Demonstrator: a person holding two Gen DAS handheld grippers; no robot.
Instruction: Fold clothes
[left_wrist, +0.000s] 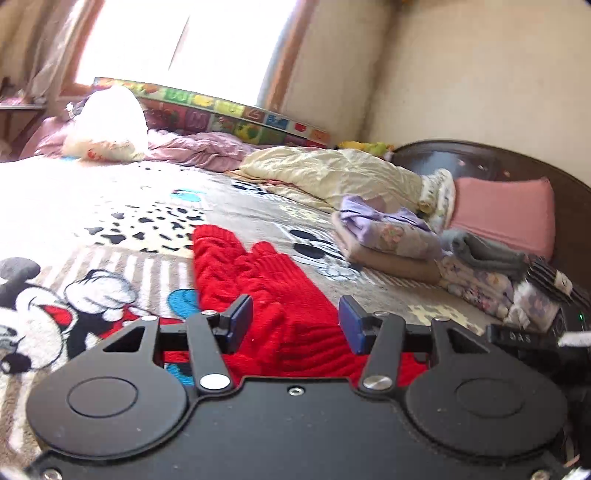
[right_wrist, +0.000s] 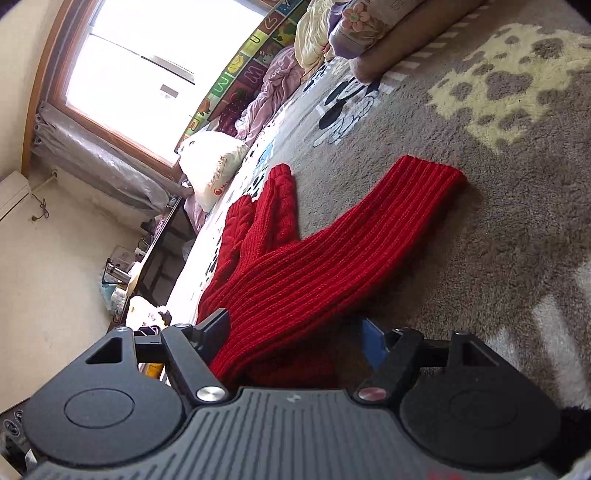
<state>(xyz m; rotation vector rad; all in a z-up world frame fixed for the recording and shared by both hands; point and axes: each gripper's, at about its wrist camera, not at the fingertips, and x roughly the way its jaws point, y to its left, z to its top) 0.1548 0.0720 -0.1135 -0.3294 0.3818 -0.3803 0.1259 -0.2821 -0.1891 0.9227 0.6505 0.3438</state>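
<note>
A red knitted sweater (left_wrist: 255, 280) lies on the cartoon-print blanket (left_wrist: 110, 221) of the bed. In the left wrist view my left gripper (left_wrist: 295, 323) hovers low over its near part, jaws apart, with red knit bunched between the blue pads but not pinched. In the right wrist view a ribbed sleeve (right_wrist: 369, 229) stretches away to the right and the rest of the sweater (right_wrist: 258, 206) runs toward the window. My right gripper (right_wrist: 293, 336) straddles the sleeve's near end with its jaws wide; the left fingertip is at the cloth's edge and the right one stands clear.
A stack of folded clothes (left_wrist: 391, 240) and more folded laundry (left_wrist: 498, 284) sit to the right, near a pink pillow (left_wrist: 506, 214) and the dark headboard (left_wrist: 480, 155). Crumpled cream bedding (left_wrist: 332, 173), lilac bedding (left_wrist: 195, 147) and a white bag (left_wrist: 110, 122) lie at the far side.
</note>
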